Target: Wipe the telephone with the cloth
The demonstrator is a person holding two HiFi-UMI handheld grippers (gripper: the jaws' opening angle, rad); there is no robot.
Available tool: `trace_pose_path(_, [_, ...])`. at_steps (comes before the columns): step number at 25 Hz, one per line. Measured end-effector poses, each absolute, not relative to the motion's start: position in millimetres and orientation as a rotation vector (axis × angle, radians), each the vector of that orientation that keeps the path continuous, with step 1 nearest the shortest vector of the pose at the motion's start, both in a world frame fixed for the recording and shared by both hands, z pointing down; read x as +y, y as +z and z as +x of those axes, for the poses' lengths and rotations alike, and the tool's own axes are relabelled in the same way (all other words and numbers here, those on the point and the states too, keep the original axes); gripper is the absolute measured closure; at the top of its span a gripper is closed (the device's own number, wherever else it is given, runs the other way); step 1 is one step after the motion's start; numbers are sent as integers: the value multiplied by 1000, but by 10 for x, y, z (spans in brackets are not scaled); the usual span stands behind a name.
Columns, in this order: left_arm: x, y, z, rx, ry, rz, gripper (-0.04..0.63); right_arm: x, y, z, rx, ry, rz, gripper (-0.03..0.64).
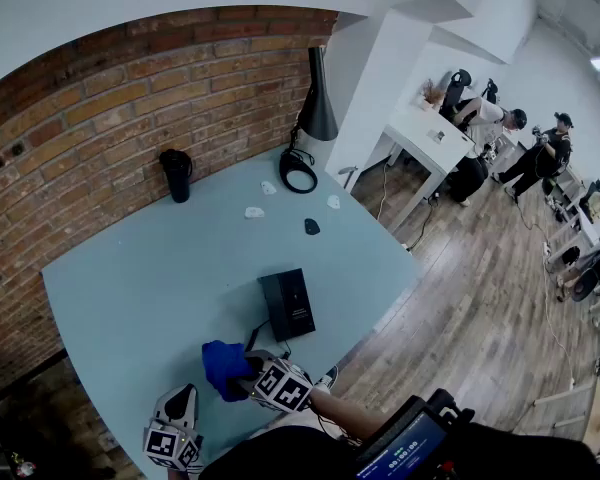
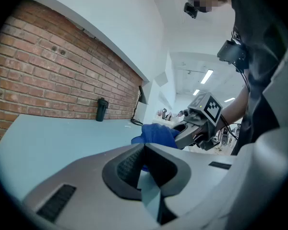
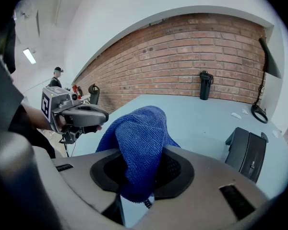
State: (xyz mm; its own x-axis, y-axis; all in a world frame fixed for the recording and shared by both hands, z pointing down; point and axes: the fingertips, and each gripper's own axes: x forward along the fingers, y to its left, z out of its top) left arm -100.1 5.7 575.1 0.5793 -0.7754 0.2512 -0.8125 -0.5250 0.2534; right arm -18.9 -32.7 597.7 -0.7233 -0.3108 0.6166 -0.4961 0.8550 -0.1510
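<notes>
The pale blue desk (image 1: 140, 278) carries a black telephone (image 1: 288, 304), which lies flat just ahead of the right claw (image 3: 139, 176) and to its right. It looks rigid and smooth and should need no grip. The blue cloth (image 3: 137, 138) looks soft and light, best pinched by 1 fold. The right claw is clamped on it. The left claw (image 2: 146, 169), beside it, is closed on nothing.

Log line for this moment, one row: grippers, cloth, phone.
right gripper: shut on blue terry cloth | left gripper: shut, empty | black telephone: on pale blue table, untouched | wipe: not started
</notes>
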Motion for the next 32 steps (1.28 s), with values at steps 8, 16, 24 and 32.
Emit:
trace_pose_path(8, [64,5739,-836,-1263,158,2502,575,-351,5873,-154,-2515,507,631,471])
trace_pose_path(16, [16,5684,-790,-1242,137,2506,575,-551,5829,-61,-2532,486,744,469])
trace_pose_path(24, [72,5666,-666,-1198,134,2518,575,-570,5692,4,-2567,492,768,469])
trace_pose_path(32, [103,5716,-578,-1179,148,2525,575,-705,5696,161,-2570,471,821,469])
